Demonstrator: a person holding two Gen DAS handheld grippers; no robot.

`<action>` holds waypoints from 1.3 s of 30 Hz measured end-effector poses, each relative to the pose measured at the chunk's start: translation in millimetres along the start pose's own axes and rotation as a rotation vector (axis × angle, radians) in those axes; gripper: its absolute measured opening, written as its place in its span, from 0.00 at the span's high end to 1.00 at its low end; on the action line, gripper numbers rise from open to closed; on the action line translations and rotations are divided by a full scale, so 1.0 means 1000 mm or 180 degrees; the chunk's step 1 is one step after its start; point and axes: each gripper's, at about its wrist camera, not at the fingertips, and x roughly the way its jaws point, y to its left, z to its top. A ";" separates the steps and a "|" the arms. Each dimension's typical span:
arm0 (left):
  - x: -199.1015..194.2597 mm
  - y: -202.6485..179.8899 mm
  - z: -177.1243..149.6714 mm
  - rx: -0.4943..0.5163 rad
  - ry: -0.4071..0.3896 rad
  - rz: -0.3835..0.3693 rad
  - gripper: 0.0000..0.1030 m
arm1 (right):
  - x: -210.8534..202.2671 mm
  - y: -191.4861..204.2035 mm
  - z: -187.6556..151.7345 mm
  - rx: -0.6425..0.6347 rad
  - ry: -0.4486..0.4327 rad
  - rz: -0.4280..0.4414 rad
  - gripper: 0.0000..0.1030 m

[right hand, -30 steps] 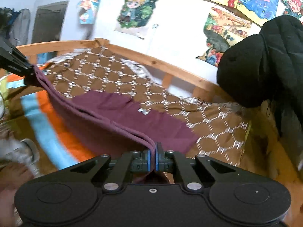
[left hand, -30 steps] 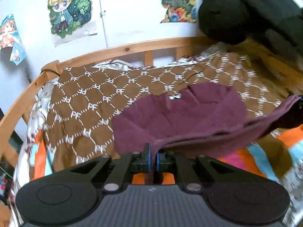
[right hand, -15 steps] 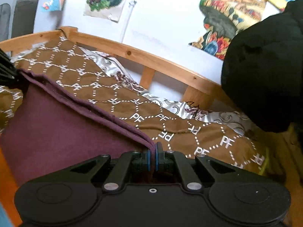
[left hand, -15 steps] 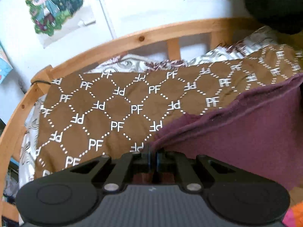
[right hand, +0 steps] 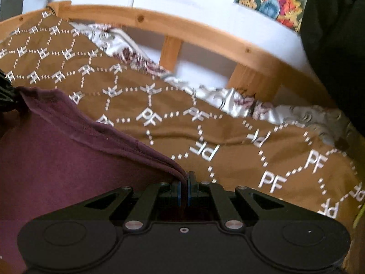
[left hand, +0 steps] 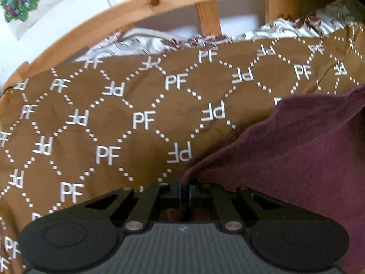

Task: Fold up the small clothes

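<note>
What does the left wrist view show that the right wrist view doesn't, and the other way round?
Only the left wrist view: the left gripper shut on the maroon garment's corner, and a green-edged poster on the wall.

Only the right wrist view: the right gripper shut on the garment's hemmed edge, a black padded garment hanging at right, and a colourful poster.

Both: the maroon garment, the brown PF-patterned blanket, and the curved wooden bed rail.

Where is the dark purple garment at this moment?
The dark purple garment hangs between the two shut grippers over the brown PF-patterned blanket. In the right wrist view it fills the lower left; in the left wrist view, the lower right.
</note>
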 end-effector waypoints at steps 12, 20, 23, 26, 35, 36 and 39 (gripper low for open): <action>0.011 0.000 -0.005 -0.0093 0.0076 -0.0132 0.73 | 0.016 -0.002 -0.010 0.0177 -0.0007 0.0054 0.91; 0.009 0.002 -0.005 -0.0148 0.0092 -0.0117 0.33 | 0.021 -0.004 -0.012 0.0395 0.0016 0.0046 0.71; 0.008 0.006 -0.008 -0.0262 0.0127 -0.0113 0.18 | 0.018 -0.002 -0.012 0.0420 0.0000 0.0038 0.53; 0.008 0.011 -0.010 -0.0395 0.0159 -0.0134 0.10 | 0.014 -0.001 -0.013 0.0414 -0.0019 0.0003 0.34; -0.016 0.022 -0.023 -0.0558 0.0019 -0.0158 0.00 | -0.014 0.000 -0.022 0.0583 -0.0206 0.0044 0.03; -0.020 0.023 -0.027 -0.0562 -0.0018 -0.0183 0.00 | -0.019 0.001 -0.025 0.0639 -0.0234 0.0061 0.02; -0.038 0.024 -0.043 -0.0502 -0.0174 -0.0275 0.00 | -0.041 0.006 -0.042 0.0798 -0.0299 0.0127 0.01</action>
